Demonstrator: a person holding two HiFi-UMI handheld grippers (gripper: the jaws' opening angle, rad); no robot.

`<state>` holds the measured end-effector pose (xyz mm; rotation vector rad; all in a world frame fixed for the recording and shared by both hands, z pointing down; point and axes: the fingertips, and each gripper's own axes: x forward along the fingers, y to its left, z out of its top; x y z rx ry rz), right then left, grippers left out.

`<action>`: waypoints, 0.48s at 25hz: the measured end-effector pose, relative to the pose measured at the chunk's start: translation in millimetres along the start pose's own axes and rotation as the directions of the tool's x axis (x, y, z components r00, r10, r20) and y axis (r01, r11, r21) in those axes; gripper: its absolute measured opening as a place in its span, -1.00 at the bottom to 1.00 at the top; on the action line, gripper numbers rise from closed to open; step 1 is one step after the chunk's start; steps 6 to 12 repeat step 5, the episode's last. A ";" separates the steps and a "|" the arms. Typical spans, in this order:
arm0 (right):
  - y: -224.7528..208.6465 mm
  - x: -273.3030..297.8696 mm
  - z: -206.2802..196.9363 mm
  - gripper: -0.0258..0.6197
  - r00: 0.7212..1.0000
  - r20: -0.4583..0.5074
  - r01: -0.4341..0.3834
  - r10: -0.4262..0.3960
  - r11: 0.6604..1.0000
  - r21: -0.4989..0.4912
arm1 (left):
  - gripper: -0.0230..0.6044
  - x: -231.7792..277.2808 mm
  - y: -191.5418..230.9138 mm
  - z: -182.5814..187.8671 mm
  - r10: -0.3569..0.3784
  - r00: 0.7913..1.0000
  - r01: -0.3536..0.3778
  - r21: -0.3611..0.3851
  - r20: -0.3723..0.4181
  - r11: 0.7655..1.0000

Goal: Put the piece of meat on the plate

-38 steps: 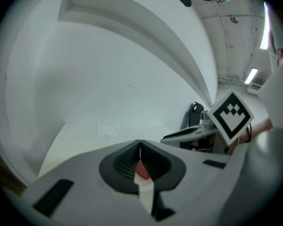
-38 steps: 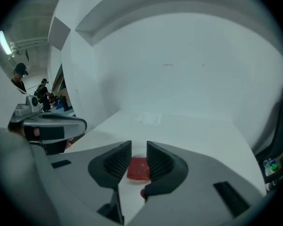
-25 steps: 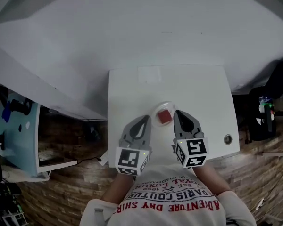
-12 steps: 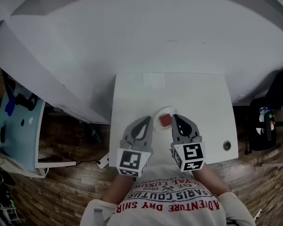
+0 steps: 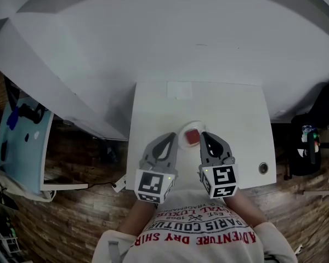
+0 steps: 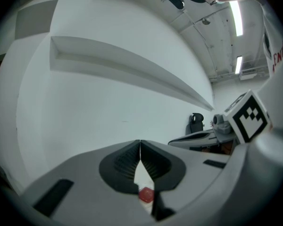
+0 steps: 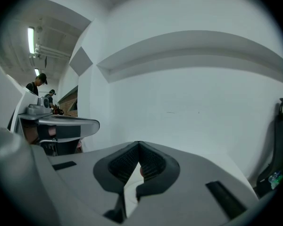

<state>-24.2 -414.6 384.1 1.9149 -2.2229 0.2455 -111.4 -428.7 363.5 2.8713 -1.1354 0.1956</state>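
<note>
A red piece of meat (image 5: 192, 136) lies on a small pale plate (image 5: 192, 126) near the front middle of the white table (image 5: 236, 114). My left gripper (image 5: 171, 137) is just left of the plate, and my right gripper (image 5: 203, 135) is just right of it. Both are shut and hold nothing. In the left gripper view the left gripper's (image 6: 140, 143) fingertips meet, and the meat (image 6: 146, 195) shows below through the gap behind them. In the right gripper view the right gripper's (image 7: 139, 145) tips also touch.
A pale rectangular patch (image 5: 179, 90) lies at the table's far edge. A round metal fitting (image 5: 263, 169) sits at its front right corner. A black chair (image 5: 312, 125) stands to the right and a light blue board (image 5: 19, 141) to the left, both on the wooden floor.
Both grippers have risen slightly beside the plate and stay shut. The meat has not moved on the plate. The head view has shifted a little.
</note>
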 end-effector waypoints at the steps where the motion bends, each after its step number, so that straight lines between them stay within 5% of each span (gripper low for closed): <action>1: -0.1 -0.3 -0.6 -0.88 1.000 -0.002 0.000 0.000 1.000 -0.001 | -0.90 0.3 -0.5 0.0 -0.001 1.000 0.001 -0.001 0.000 1.000; 12: -0.9 -0.2 -2.3 -0.88 1.000 -0.006 0.002 -0.002 1.000 -0.007 | -0.90 2.1 -2.0 -0.3 -0.010 1.000 0.010 0.000 0.000 1.000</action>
